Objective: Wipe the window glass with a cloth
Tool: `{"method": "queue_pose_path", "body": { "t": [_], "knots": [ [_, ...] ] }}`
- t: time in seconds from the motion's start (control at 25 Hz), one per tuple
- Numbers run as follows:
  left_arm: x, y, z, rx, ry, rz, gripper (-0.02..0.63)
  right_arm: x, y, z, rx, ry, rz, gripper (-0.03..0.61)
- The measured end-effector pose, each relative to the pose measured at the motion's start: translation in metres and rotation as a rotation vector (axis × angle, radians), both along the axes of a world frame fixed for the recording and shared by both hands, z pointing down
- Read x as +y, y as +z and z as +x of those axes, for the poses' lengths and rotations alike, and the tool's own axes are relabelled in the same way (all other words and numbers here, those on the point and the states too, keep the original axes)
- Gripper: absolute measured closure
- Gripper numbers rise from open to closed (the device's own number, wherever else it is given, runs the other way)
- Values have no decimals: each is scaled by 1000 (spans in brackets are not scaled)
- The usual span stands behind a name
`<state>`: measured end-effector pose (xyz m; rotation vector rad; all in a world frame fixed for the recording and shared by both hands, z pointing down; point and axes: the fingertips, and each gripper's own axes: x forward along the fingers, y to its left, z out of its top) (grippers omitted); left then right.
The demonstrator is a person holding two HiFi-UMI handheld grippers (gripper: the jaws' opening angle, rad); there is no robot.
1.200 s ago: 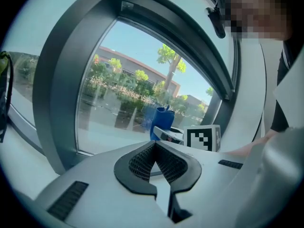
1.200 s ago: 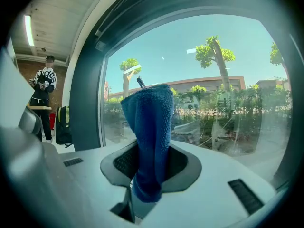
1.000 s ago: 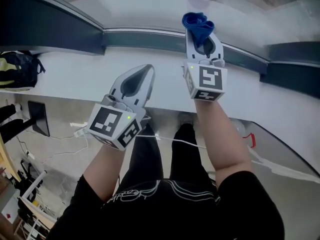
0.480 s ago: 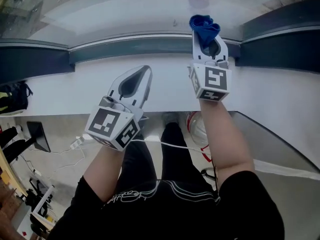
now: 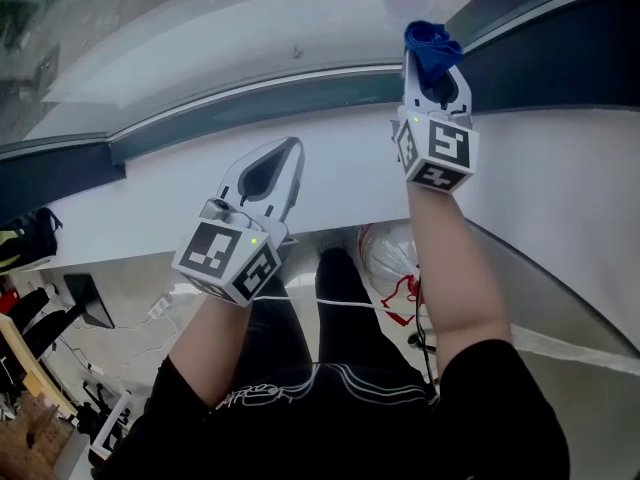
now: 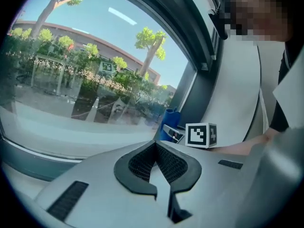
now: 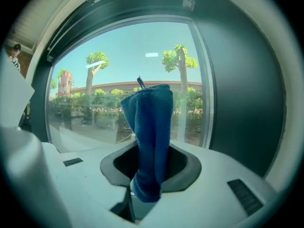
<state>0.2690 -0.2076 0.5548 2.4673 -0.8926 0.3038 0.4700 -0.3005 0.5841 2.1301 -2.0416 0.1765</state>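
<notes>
My right gripper [image 5: 436,64] is shut on a blue cloth [image 5: 430,45], held up near the right end of the window glass [image 5: 250,28], close to the dark frame. In the right gripper view the cloth [image 7: 151,137] stands bunched upright between the jaws, in front of the glass [image 7: 95,94]; whether it touches the pane I cannot tell. My left gripper [image 5: 280,158] hangs lower over the white sill [image 5: 150,208], shut with nothing in it. The left gripper view shows its jaws [image 6: 156,163] closed and, beyond, the right gripper's marker cube [image 6: 201,135] with the blue cloth [image 6: 169,125].
A dark window frame [image 5: 560,58] runs on the right and a dark rail [image 5: 250,108] runs under the glass. Below the sill lie the floor, white cables [image 5: 350,303], a red-and-white object [image 5: 395,263] and dark furniture [image 5: 80,298] at the left.
The right gripper with the cloth has shifted right along the glass toward the dark frame. The left gripper has stayed almost where it was.
</notes>
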Motion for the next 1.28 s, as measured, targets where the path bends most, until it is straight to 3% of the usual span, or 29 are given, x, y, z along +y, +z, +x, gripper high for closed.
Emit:
{"method": "queue_pose_path", "body": {
  "t": [0.32,0.6,0.76,0.92,1.16,1.28],
  "knots": [
    [-14,24,23,-20,33,-10,609,-11,27,37,-82,94,2,485],
    [-9,0,26,-27,80,18,609,-1,12,10,-166,81,14,485],
    [7,-45,-16,-24,73,53,609,22,-32,-56,-190,-3,15,485],
    [32,-109,-73,-15,54,103,609,58,-106,-136,-203,-159,11,485],
    [108,-233,-166,-20,106,190,609,161,-248,-268,-225,-467,34,485],
    [144,-308,-223,7,80,249,609,220,-312,-326,-295,-583,-18,485]
  ]
}}
